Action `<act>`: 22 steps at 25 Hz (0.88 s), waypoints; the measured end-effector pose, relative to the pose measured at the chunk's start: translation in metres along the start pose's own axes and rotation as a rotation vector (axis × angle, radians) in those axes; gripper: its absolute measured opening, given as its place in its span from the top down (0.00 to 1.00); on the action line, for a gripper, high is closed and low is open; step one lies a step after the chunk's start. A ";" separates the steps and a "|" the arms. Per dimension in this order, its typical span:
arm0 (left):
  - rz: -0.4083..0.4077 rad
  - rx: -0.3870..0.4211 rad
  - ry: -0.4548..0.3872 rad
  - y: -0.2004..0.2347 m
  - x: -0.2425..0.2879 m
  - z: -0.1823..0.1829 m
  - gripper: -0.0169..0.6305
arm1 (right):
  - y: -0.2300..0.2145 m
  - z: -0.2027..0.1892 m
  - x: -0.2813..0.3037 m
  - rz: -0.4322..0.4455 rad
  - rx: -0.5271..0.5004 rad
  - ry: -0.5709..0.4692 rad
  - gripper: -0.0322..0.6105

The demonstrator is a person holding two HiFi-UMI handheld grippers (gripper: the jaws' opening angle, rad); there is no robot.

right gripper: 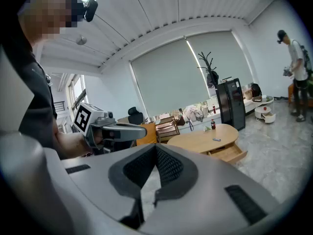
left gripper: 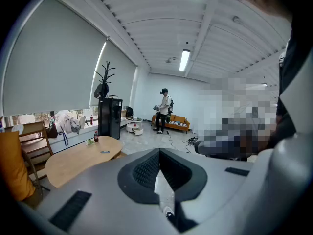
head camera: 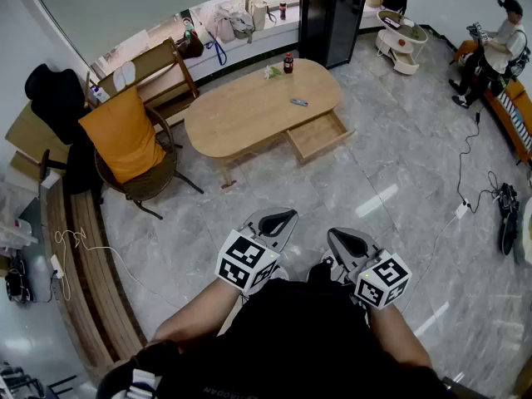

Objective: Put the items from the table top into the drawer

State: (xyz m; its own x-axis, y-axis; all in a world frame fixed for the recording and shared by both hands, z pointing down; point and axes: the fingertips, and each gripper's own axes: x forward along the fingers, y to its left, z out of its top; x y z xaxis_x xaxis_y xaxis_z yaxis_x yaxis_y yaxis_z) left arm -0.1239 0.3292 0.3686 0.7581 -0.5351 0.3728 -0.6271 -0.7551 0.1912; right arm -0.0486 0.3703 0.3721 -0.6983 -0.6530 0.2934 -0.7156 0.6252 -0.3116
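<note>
1. One chair (head camera: 145, 181) with an orange cushion, left of one oval wooden table (head camera: 237, 115).
2. Three items on the tabletop: one pale crumpled item (head camera: 273, 72), one cola bottle (head camera: 288, 62), one small flat grey item (head camera: 299, 102).
3. One drawer (head camera: 318, 135), pulled open at the table's near right side.
4. Two grippers: left gripper (head camera: 281, 217) and right gripper (head camera: 339, 238), jaws pressed together, nothing between them.
5. All three items are well apart from both grippers, across the floor ahead.

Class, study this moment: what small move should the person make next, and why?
Probably step forward toward the table. The bottle and a small flat item sit on it, and the drawer is already open. But the left gripper and right gripper are shut, empty, and well short of the table across bare floor.
</note>
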 end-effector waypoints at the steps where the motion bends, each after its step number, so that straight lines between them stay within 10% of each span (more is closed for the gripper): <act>1: -0.001 0.000 -0.002 -0.001 0.000 0.001 0.97 | 0.000 0.000 0.000 0.001 0.001 0.000 0.95; 22: -0.009 -0.065 0.045 -0.016 0.037 -0.011 0.97 | -0.044 0.004 -0.022 -0.052 0.018 -0.043 0.94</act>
State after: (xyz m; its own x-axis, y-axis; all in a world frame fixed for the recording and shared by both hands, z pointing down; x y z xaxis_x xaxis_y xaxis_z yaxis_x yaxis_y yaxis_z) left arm -0.0874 0.3259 0.3898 0.7560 -0.5093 0.4112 -0.6315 -0.7328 0.2533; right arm -0.0017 0.3550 0.3763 -0.6587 -0.7021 0.2706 -0.7499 0.5828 -0.3131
